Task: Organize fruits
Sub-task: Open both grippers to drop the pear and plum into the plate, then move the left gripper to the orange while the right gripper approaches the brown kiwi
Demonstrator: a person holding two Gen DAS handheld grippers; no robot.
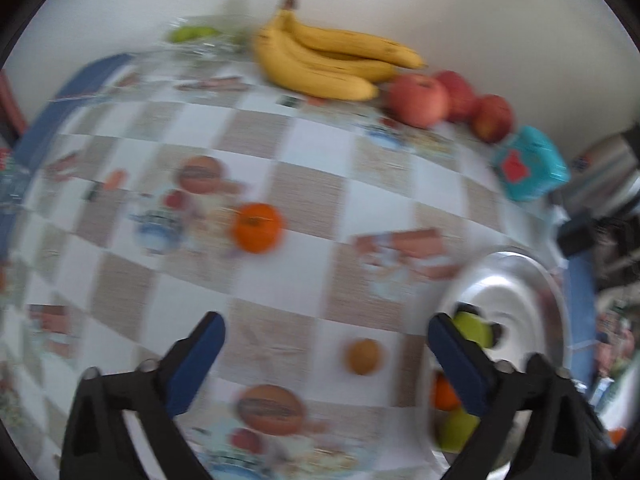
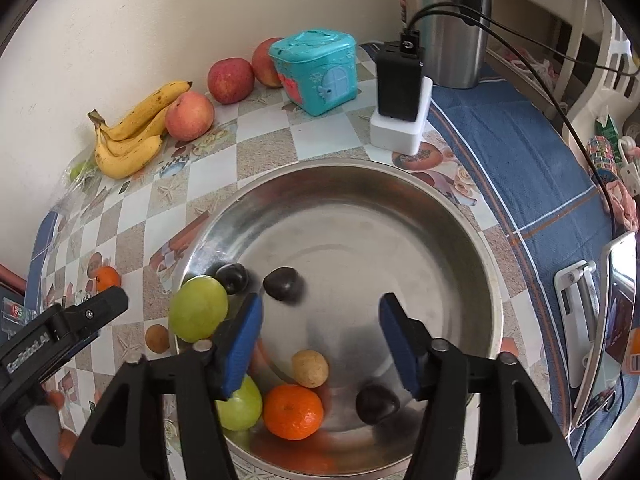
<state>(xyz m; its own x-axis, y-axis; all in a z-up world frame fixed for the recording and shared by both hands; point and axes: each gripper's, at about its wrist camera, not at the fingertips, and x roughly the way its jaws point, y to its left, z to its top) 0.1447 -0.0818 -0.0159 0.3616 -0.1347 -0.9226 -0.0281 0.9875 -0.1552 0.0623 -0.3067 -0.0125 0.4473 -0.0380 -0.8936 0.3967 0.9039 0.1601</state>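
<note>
A steel bowl (image 2: 460, 240) holds two green fruits (image 2: 198, 314), an orange (image 2: 293, 412), a small brown fruit (image 2: 310, 368) and three dark plums (image 2: 282, 283). My right gripper (image 2: 320, 320) is open and empty above the bowl. My left gripper (image 1: 326, 332) is open and empty over the checked tablecloth, left of the bowl (image 1: 532, 280). A loose orange (image 1: 257, 227) and a small brown fruit (image 1: 363, 356) lie on the cloth ahead of it. Bananas (image 1: 320, 60) and three apples (image 1: 418, 100) lie by the wall.
A teal toy box (image 2: 316, 72), a black charger on a white base (image 2: 400, 100) and a steel flask (image 2: 444, 20) stand behind the bowl. A phone on a stand (image 2: 612, 320) is at the right. A green fruit in a clear bag (image 1: 192, 34) lies at the far left.
</note>
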